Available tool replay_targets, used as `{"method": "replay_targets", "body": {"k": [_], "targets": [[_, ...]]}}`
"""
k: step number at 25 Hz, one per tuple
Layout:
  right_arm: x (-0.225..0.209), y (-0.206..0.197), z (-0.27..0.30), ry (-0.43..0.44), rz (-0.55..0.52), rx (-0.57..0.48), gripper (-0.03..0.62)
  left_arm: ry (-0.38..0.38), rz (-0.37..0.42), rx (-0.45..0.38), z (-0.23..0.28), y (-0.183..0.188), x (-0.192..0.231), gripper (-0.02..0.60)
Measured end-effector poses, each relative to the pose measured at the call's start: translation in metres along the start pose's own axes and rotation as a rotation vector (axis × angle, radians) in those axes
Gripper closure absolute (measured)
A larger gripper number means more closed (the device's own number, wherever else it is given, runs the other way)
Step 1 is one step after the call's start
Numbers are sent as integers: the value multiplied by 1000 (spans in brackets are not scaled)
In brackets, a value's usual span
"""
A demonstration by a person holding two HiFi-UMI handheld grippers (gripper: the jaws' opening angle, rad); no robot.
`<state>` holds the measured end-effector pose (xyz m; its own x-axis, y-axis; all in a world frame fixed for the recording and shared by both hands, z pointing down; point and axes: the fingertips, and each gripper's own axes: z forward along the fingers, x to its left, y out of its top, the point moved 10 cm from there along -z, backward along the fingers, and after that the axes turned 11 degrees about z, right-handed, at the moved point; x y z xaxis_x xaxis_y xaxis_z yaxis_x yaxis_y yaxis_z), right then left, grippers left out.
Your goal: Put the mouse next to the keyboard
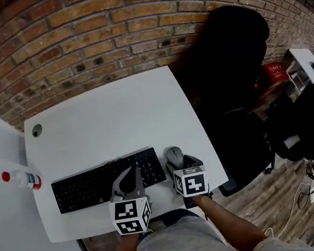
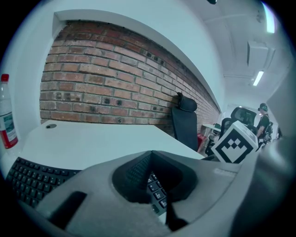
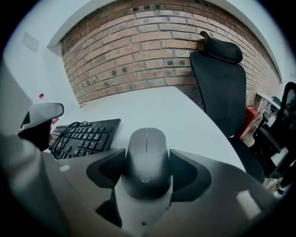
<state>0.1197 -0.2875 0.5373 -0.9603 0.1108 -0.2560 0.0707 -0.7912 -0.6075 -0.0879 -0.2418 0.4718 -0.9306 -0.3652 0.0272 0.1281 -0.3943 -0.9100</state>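
R gripper [image 3: 147, 167] is clamped on the mouse [image 1: 175, 156]: in the right gripper view both dark pads press its sides, w/ the mouse's front sticking out past the jaws. The mouse is just off the keyboard's [image 1: 95, 183] right end, close to it but not touching, and roughly level w/ its key rows. From these views I can't tell if it sits on the desk [image 1: 103, 118] or is held a bit above it.

L gripper [image 1: 134, 173] is over the keyboard's right part, near the front edge. Jaws are together at the tips w/ nothing btw them; in the left gripper view a few keys show through the hollow behind the tips. R gripper's marker cube [image 2: 235, 142] shows at the right of that view, so the two grippers are near each other, one either side of the keyboard's right end.

The keyboard is black and lies along the desk's near edge. A loose coil of thin black cable [image 3: 64, 134] lies on its keys, toward the end away from the mouse.

Left of the keyboard, apart from it, is a clear bottle [image 1: 22, 180] w/ red cap. Beyond the keyboard's left end, near the desk's far corner, is a round grommet [image 1: 37, 130]. Behind the desk is a brick wall [image 1: 99, 24]. To the right of the keyboard, past the desk edge, stands a black chair [image 1: 233, 62].
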Motion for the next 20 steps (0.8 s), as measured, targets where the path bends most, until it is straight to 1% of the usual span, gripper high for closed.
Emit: {"method": "replay_targets", "body": {"k": [6,10,14,17,20], "targets": [[3,-1,2,-29,8,-18,281,11,5,-3,-6,2,2,588],[4,-1,3,-24,2,-10,279,18,0,-5,-12,0,4,588],[4,3,-3,-12,35,-2,279,19,-12,-13,-17,-1,7,588],[4,8,-8,-2,34,-10,279,21,-18,-20,-22,-1,8,588],[8,11,-17,10,27,-26,298,22,-27,-24,-28,-1,9,588]]}}
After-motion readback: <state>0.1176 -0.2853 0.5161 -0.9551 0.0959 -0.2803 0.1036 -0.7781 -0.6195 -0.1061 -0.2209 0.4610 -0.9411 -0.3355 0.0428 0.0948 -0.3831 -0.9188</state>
